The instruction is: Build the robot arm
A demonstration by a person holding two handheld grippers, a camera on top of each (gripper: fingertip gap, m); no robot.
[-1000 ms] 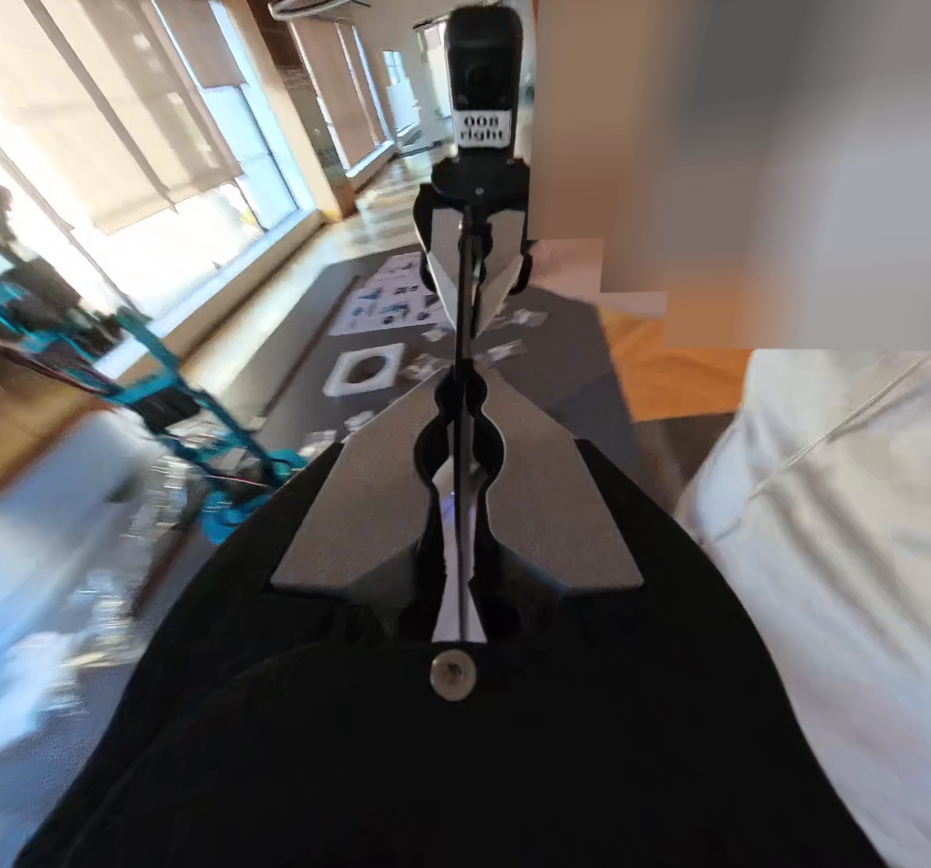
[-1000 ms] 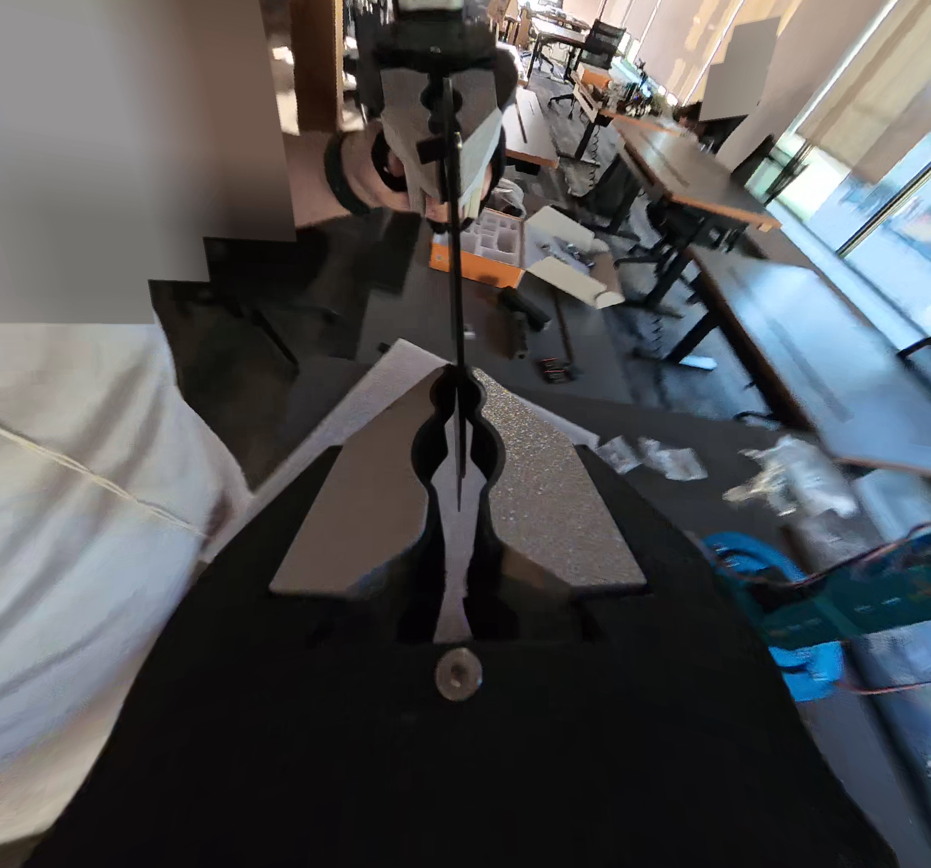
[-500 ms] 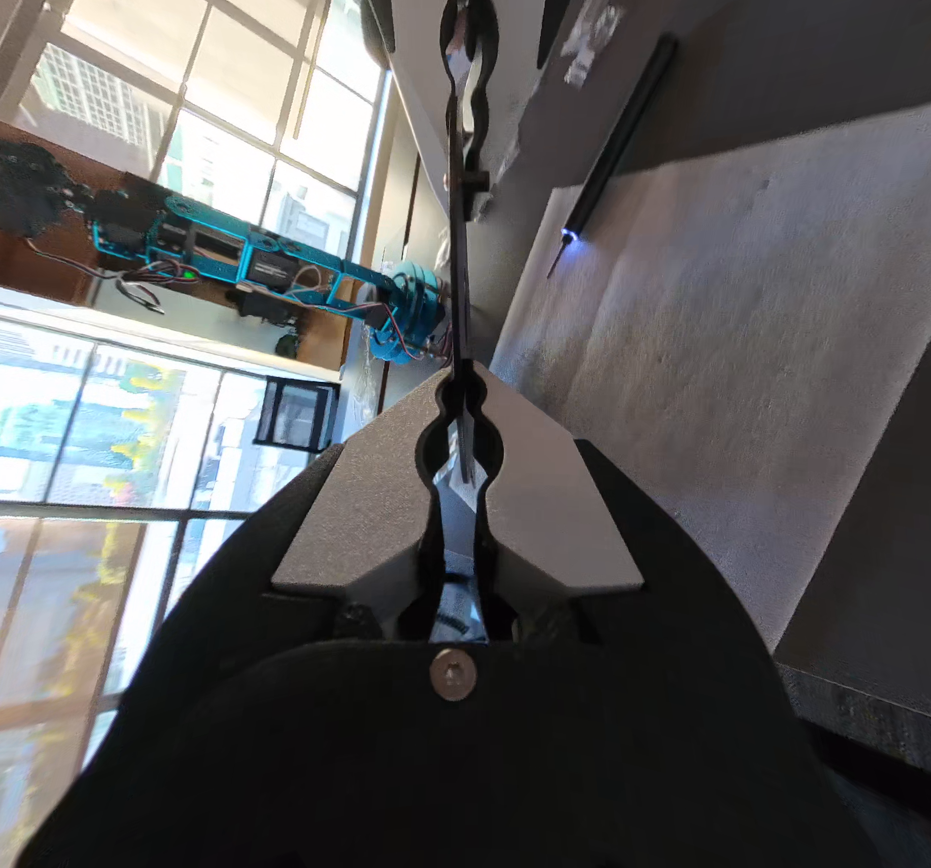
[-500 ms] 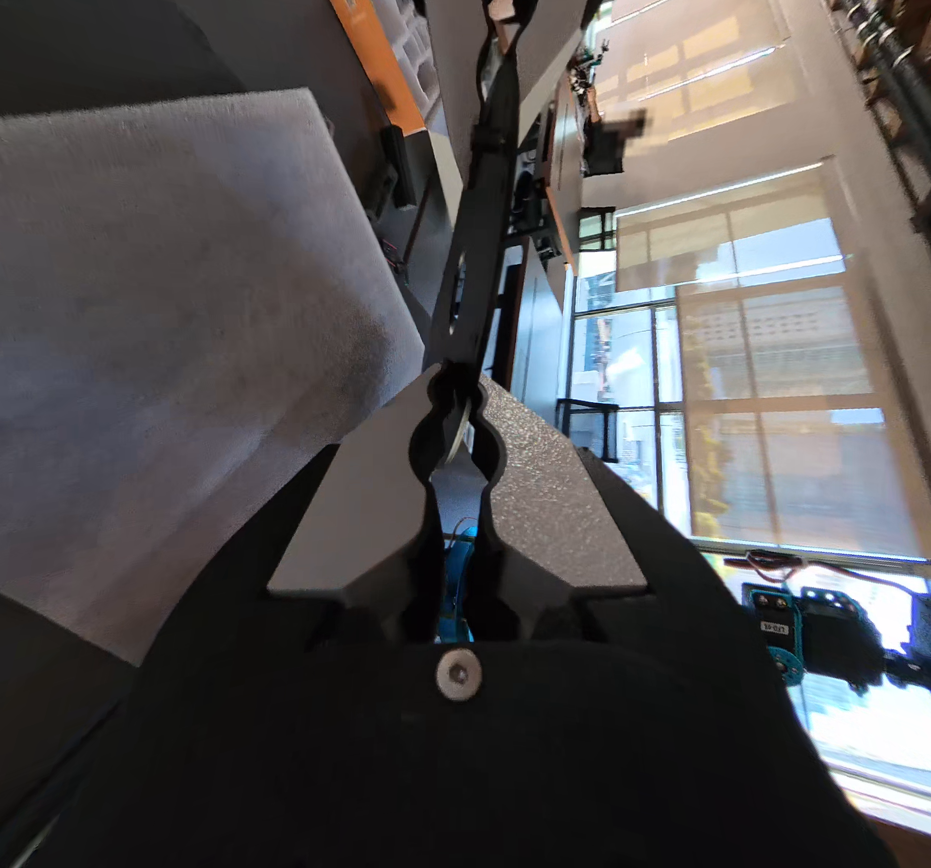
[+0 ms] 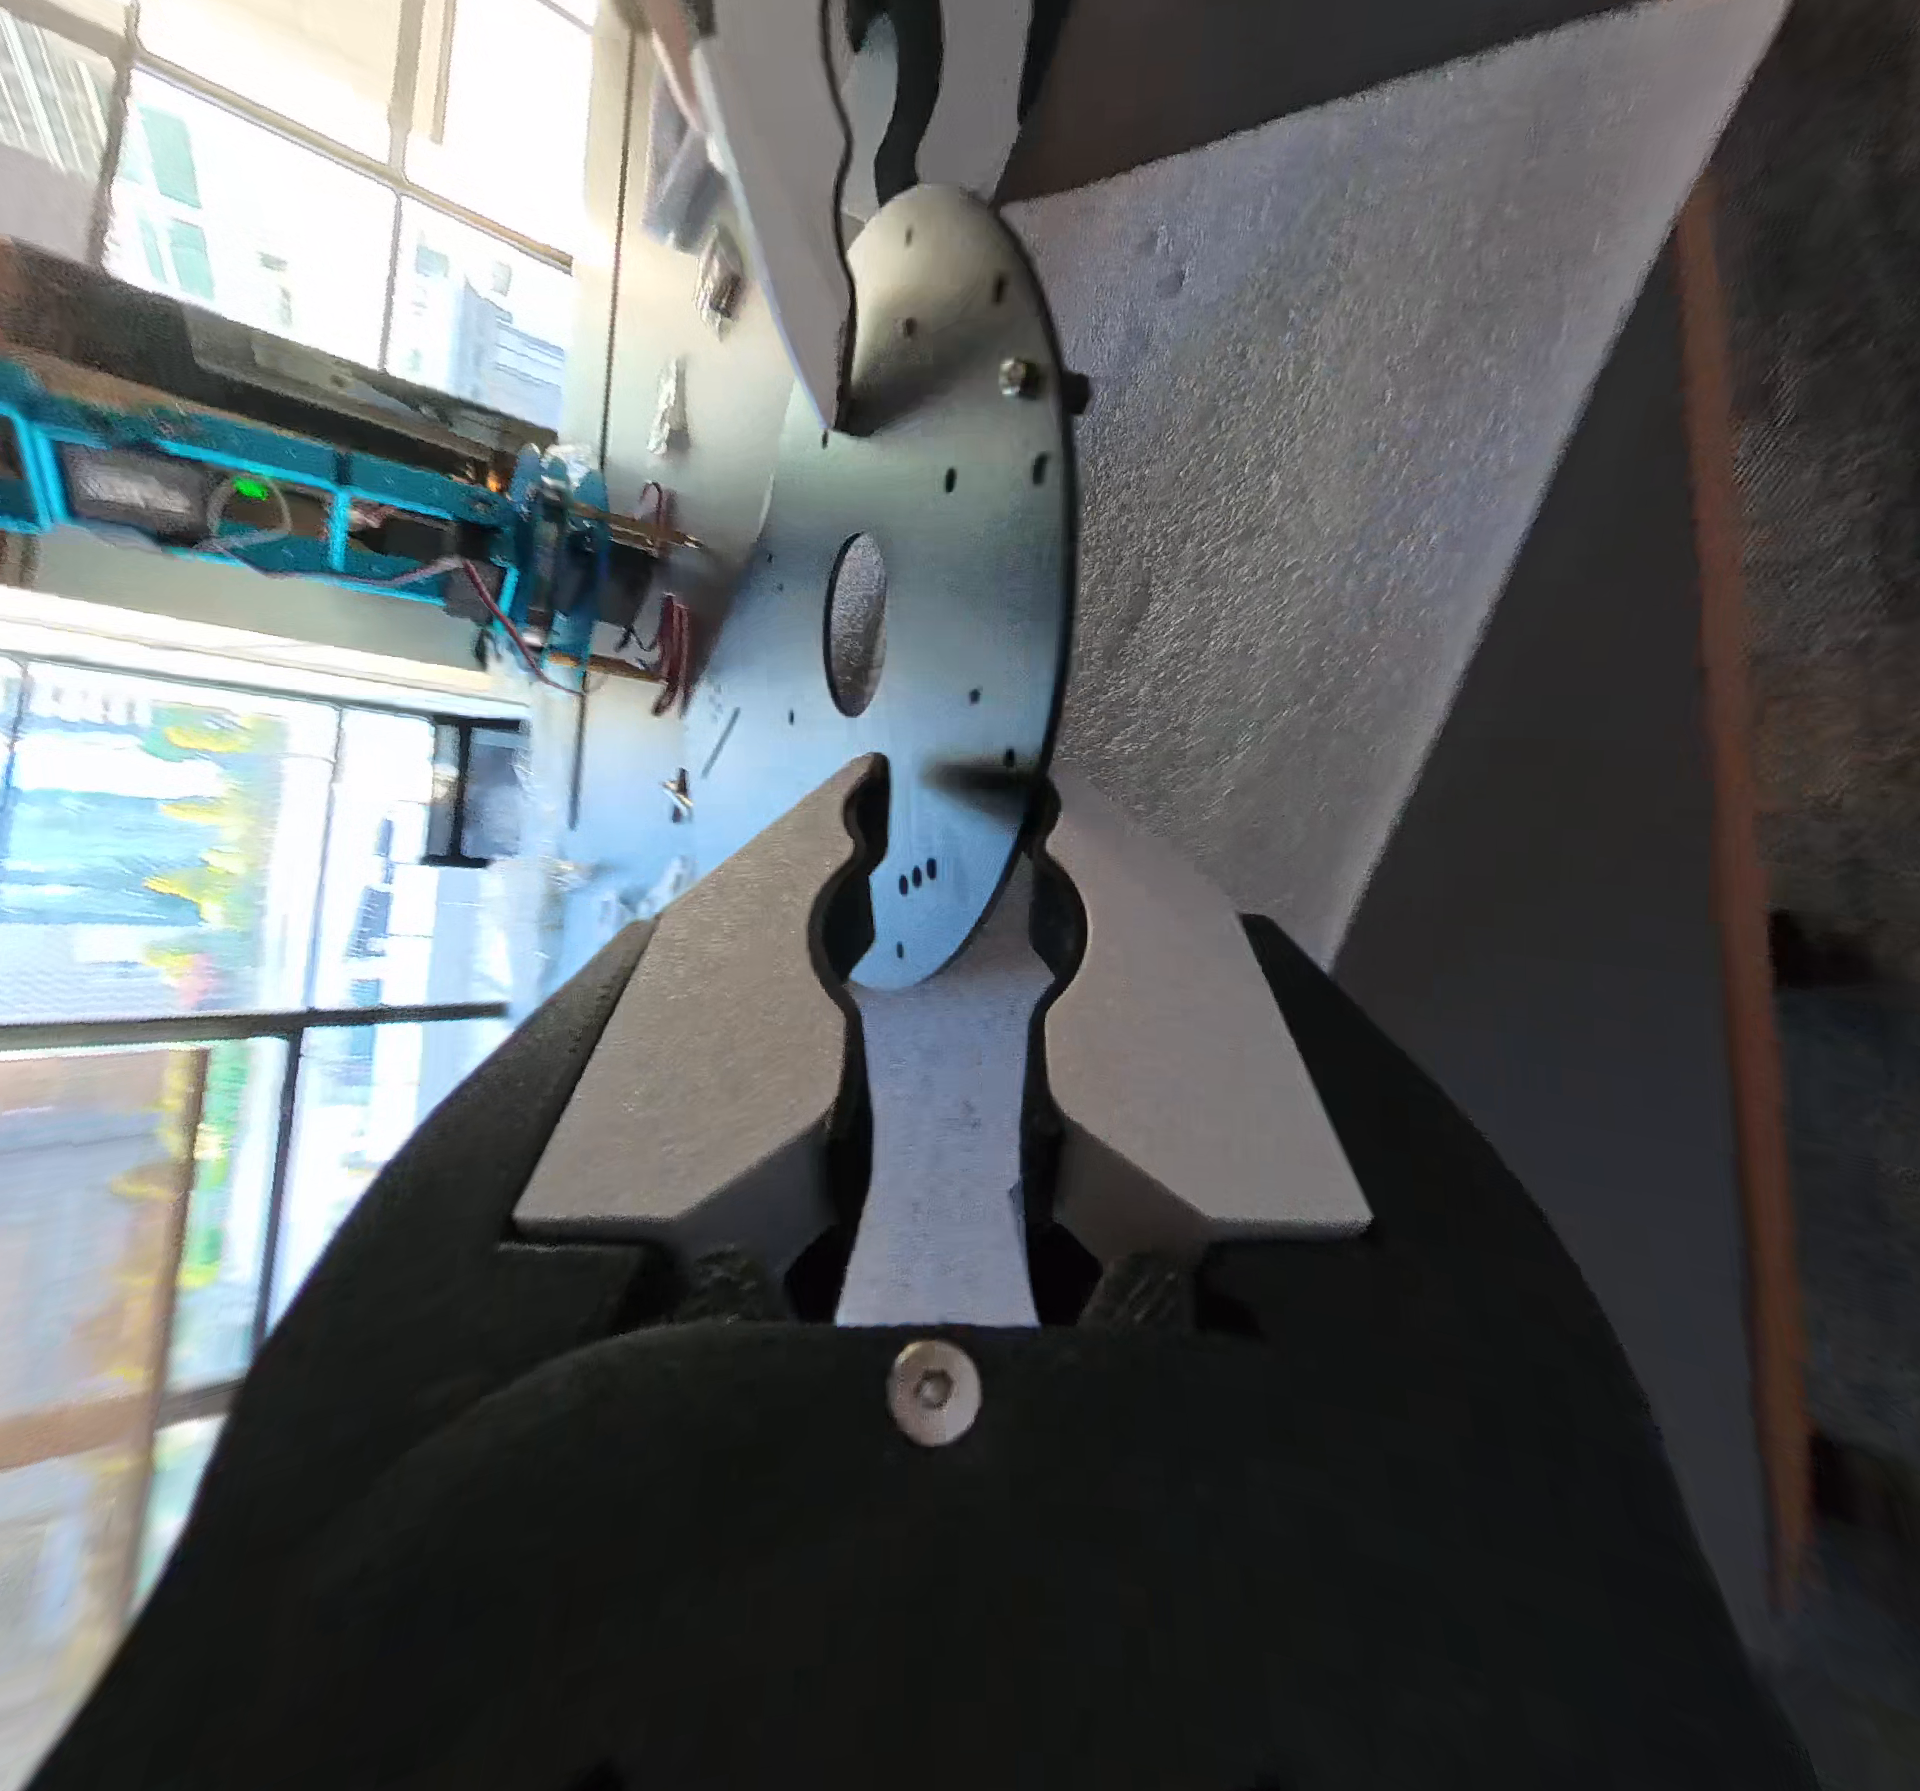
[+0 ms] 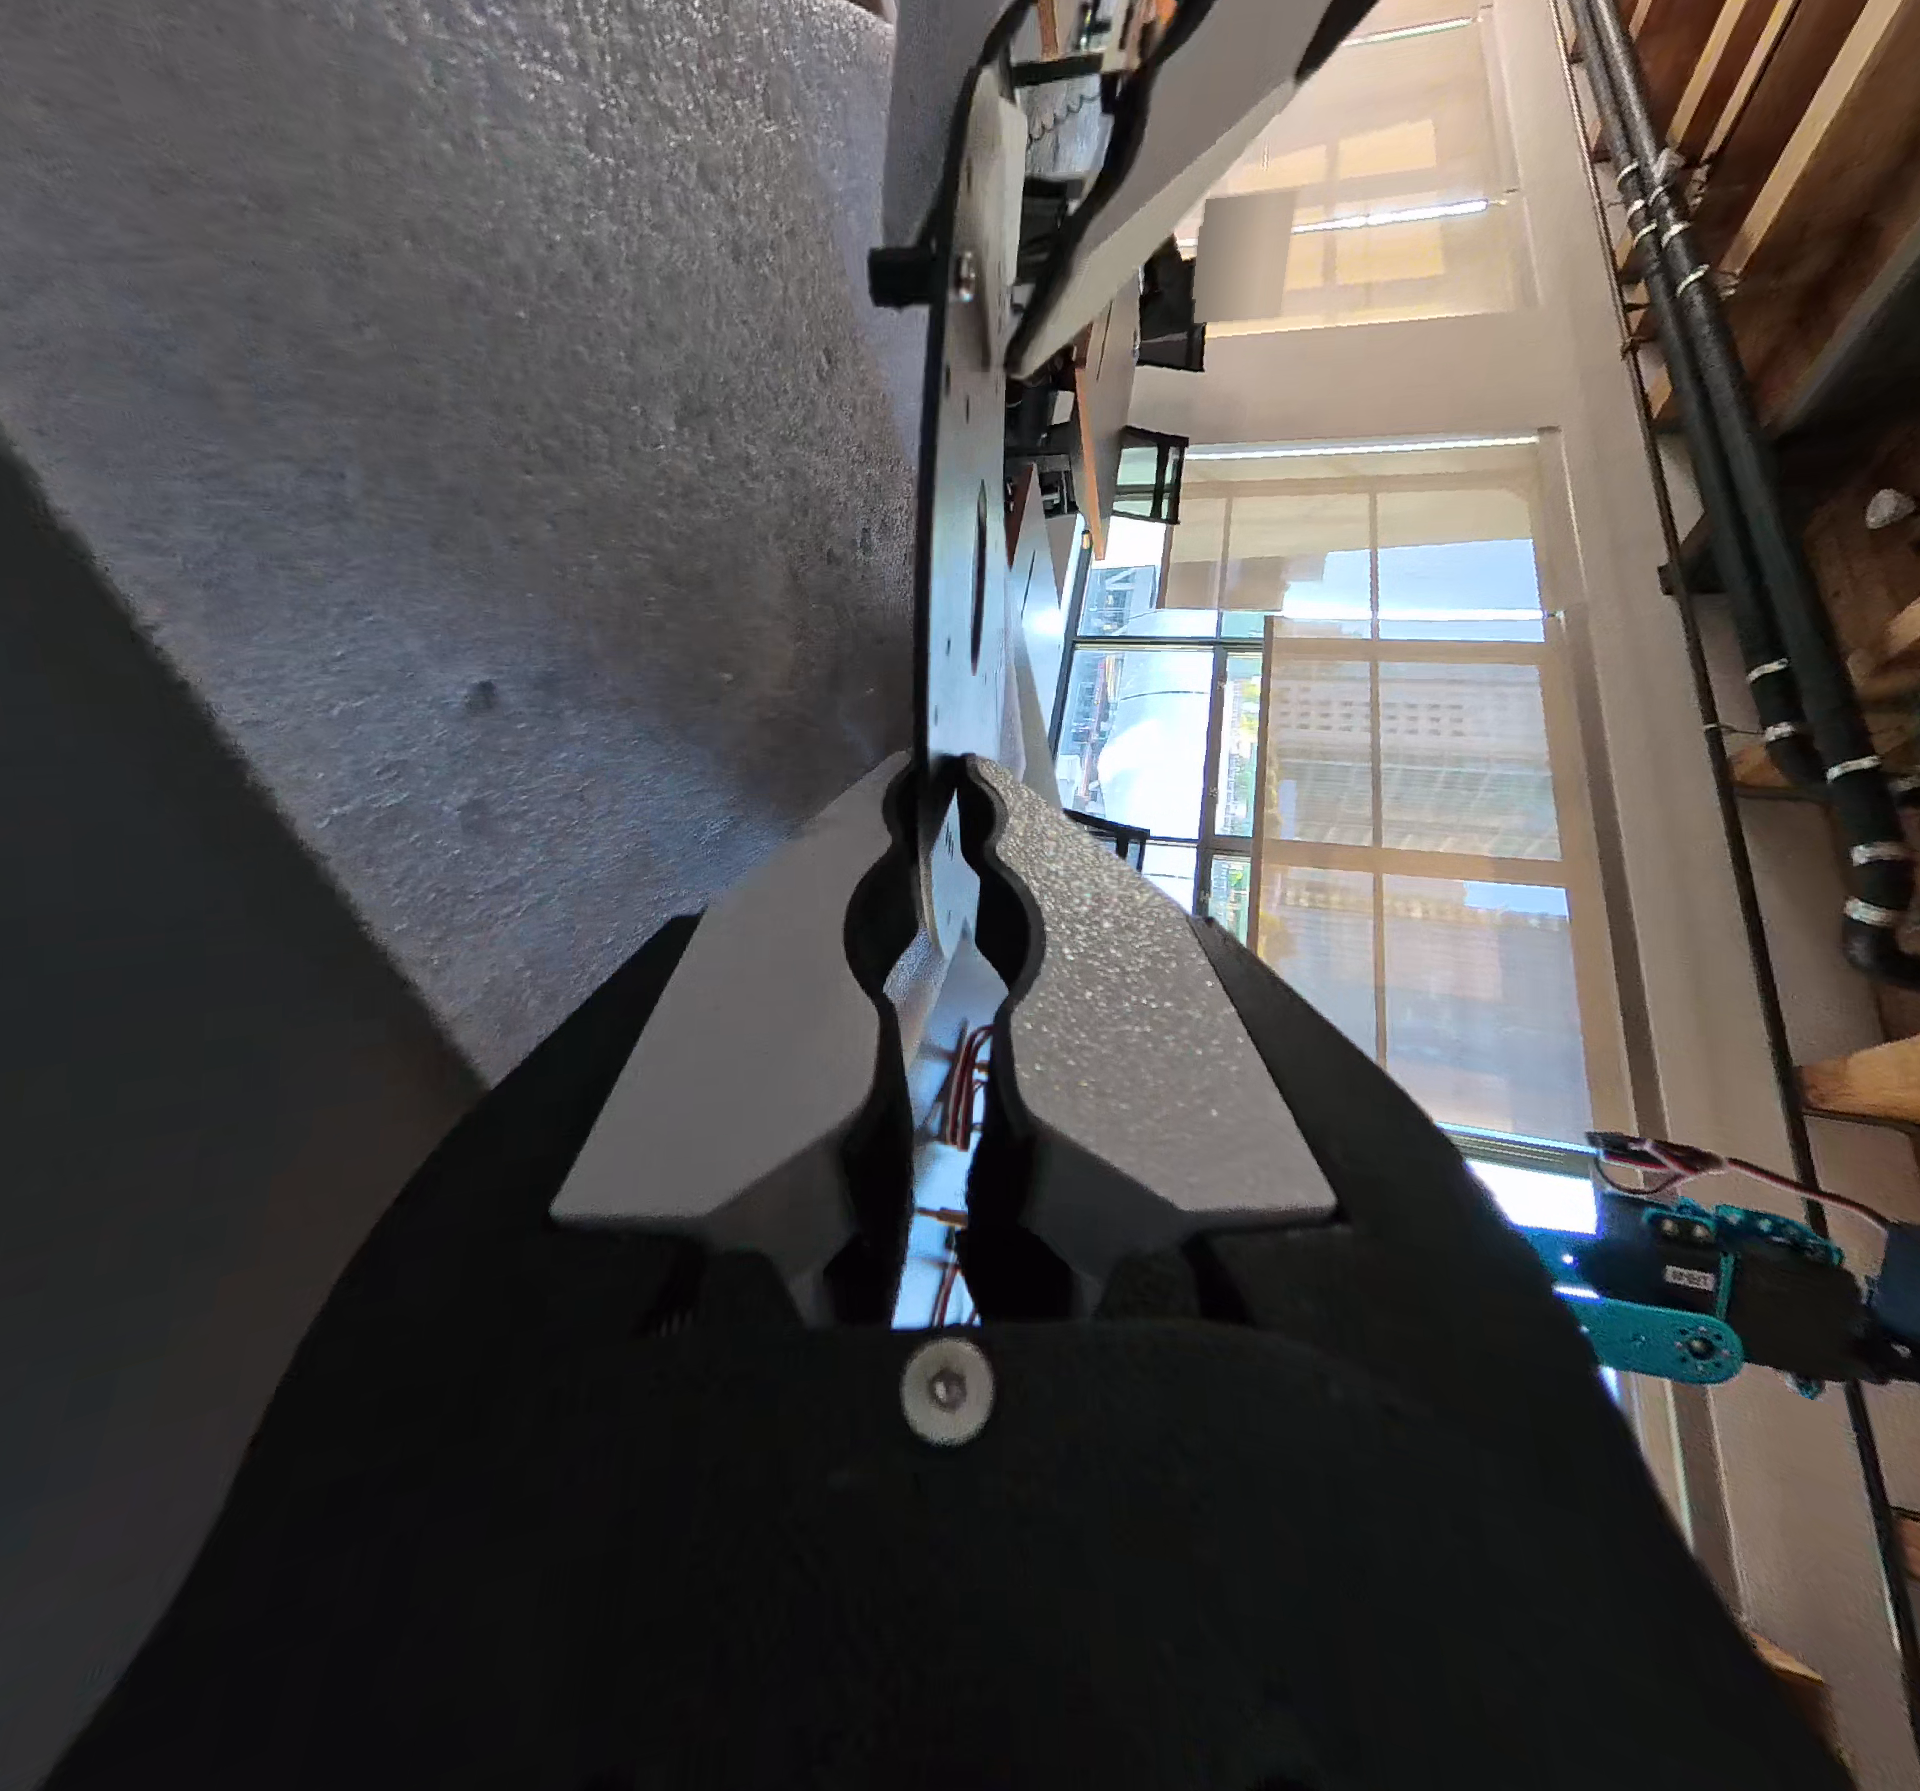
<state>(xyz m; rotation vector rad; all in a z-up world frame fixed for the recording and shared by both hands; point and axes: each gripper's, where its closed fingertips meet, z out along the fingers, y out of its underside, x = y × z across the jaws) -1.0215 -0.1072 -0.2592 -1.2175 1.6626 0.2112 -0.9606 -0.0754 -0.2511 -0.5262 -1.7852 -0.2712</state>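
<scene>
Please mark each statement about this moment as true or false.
1. The round metal plate has a big hole in its middle. True.
2. The right tool is shut on the plate's rim. True.
3. The left tool is shut tight, with nothing between its fingers. False: its fingers stand apart, with the plate's rim between them.
4. The foam sheet beside the plate is orange. False: it is grey.

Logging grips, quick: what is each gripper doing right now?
Left gripper: open, its fingers either side of the round metal plate rim.
Right gripper: shut on the round metal plate's opposite rim.
</scene>
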